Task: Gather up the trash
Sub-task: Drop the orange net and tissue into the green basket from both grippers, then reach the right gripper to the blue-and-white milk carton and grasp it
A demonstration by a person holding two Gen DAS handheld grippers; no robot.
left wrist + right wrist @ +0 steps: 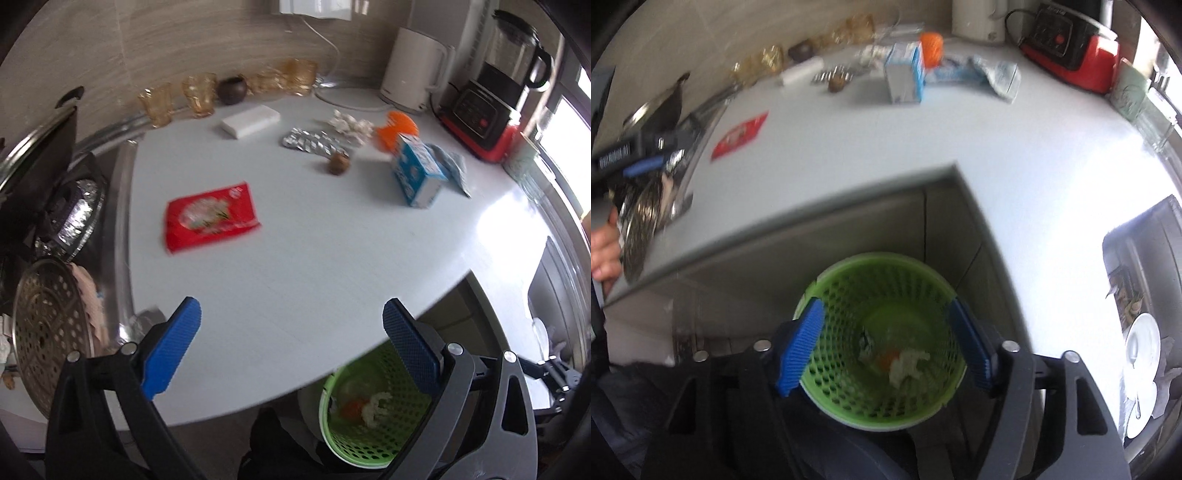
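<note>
The green basket stands on the floor under the corner edge of the white surface, and some crumpled white and orange trash lies on its bottom. The right tongs hang directly above the basket, released, with nothing between the blue pads. The left tongs are over the near edge of the surface, also released and empty. Beyond the basket, the near part of the surface is bare. Farther from the basket lie a red packet, a blue carton, foil blister packs and an orange piece.
</note>
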